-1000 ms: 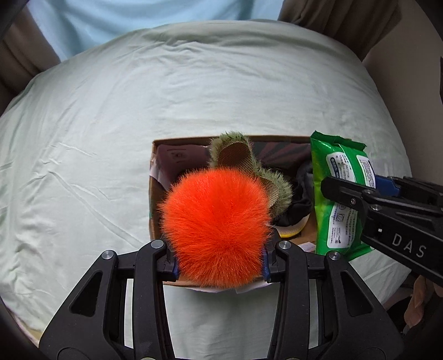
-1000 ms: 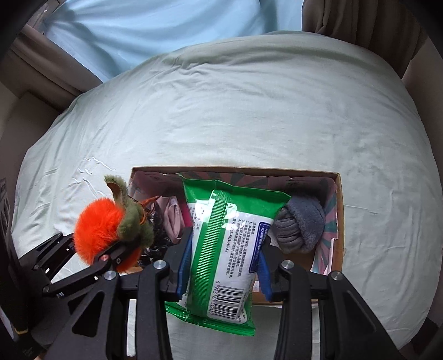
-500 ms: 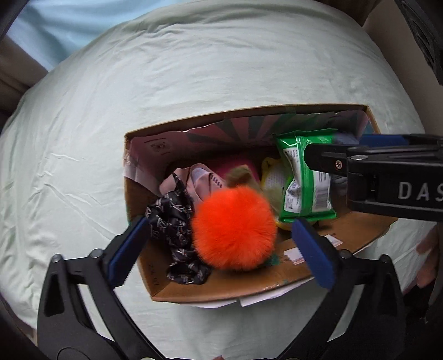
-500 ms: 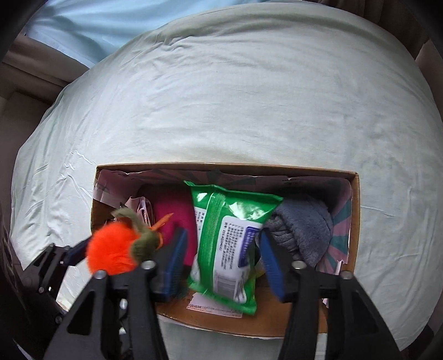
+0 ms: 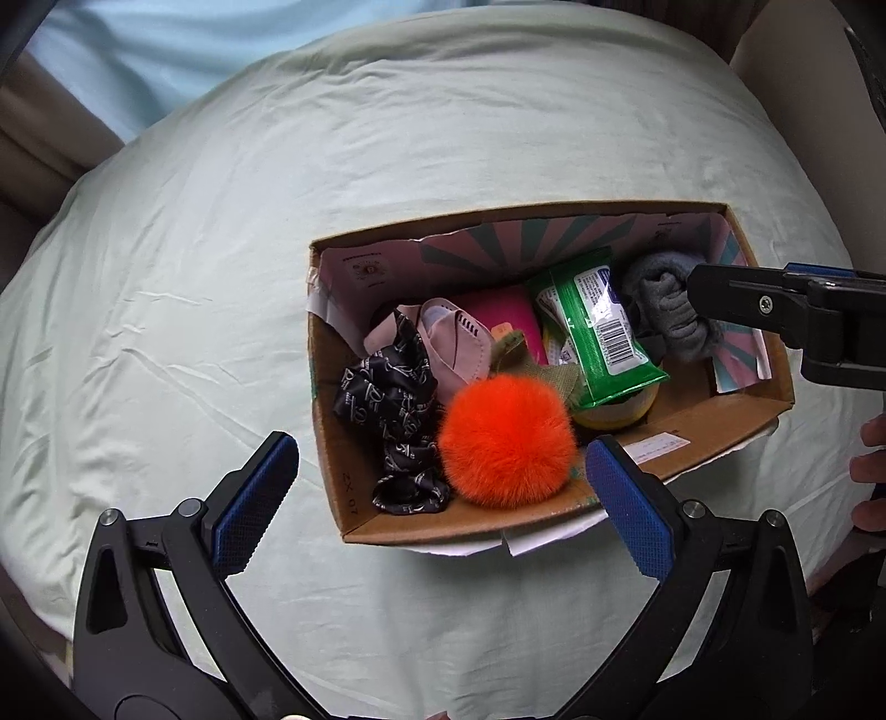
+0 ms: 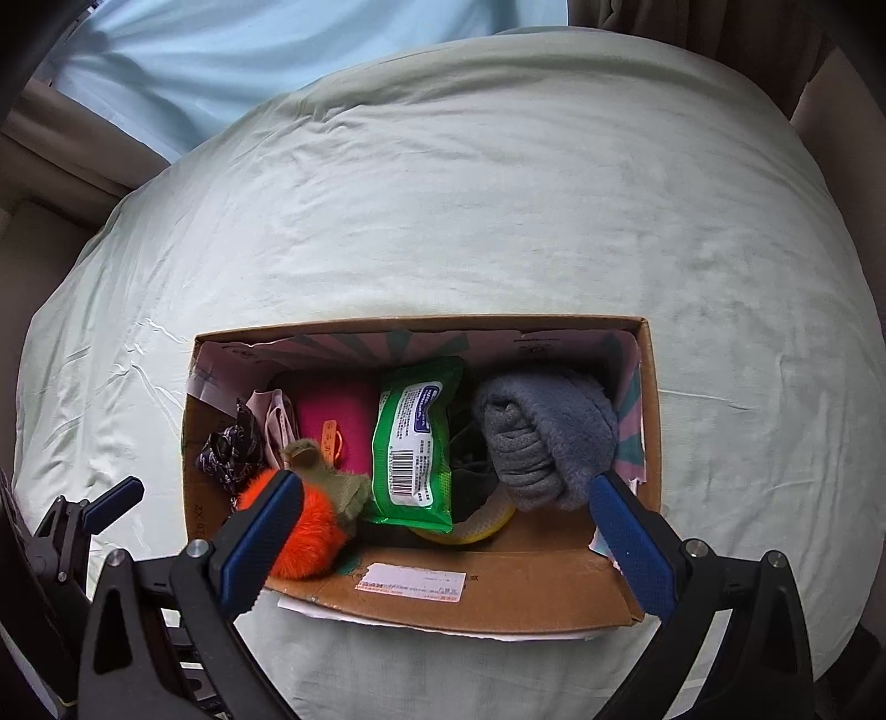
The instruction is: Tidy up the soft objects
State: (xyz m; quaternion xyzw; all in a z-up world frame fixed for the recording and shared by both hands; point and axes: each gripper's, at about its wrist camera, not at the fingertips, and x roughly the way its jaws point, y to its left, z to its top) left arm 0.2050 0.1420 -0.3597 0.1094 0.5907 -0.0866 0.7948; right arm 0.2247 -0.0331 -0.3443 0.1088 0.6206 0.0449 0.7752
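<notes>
A cardboard box (image 5: 714,412) (image 6: 498,587) sits on a pale green bedsheet. Inside lie an orange fluffy pom-pom toy with a green top (image 5: 506,440) (image 6: 310,545), a green wet-wipes pack (image 5: 595,332) (image 6: 418,443), a grey rolled cloth (image 5: 662,307) (image 6: 545,437), a black patterned scarf (image 5: 387,396) (image 6: 227,451), a pink cloth (image 5: 451,343) and a magenta item (image 6: 332,412). My left gripper (image 5: 443,504) is open and empty, above the box's near left corner. My right gripper (image 6: 446,540) is open and empty above the box's near edge; it also shows in the left wrist view (image 5: 775,310).
The bedsheet (image 5: 221,277) (image 6: 498,194) surrounds the box on all sides. A yellow ring-shaped item (image 6: 487,523) lies under the wipes pack. A light blue pillow or wall (image 6: 249,50) is at the far side. A person's fingers (image 5: 866,471) show at the right edge.
Both grippers have opened wide and let go: the pom-pom toy and the wipes pack now lie in the box. Both grippers have pulled back from the box.
</notes>
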